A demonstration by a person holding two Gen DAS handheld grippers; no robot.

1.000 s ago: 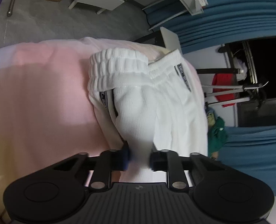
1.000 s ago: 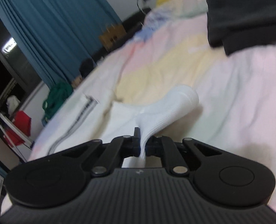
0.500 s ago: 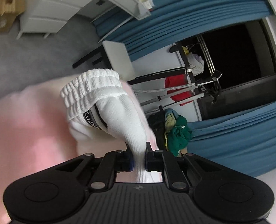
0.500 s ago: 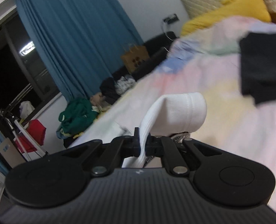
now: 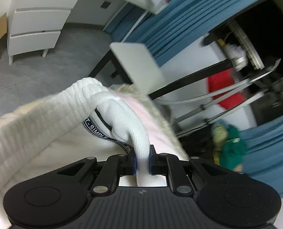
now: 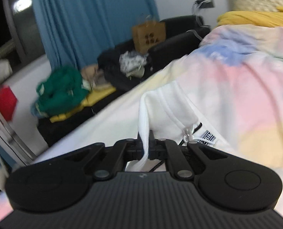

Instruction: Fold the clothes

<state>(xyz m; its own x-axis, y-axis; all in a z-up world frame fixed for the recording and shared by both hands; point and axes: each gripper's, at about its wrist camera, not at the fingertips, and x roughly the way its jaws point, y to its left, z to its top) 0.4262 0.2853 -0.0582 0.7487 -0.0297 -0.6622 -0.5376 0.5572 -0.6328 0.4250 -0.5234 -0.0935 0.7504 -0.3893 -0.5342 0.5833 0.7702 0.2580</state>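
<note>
Dim indoor light, motion-blurred fisheye edges

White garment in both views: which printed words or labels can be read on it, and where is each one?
"SIMPLE": on the black tape of the white garment, left wrist view; the other letters are blurred.
Label on the garment's edge, right wrist view: too blurred to read.

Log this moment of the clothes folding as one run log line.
stage: carrying fold | left claw: shut on white pants | right claw: shut on white pants | surface: pastel bedspread
</note>
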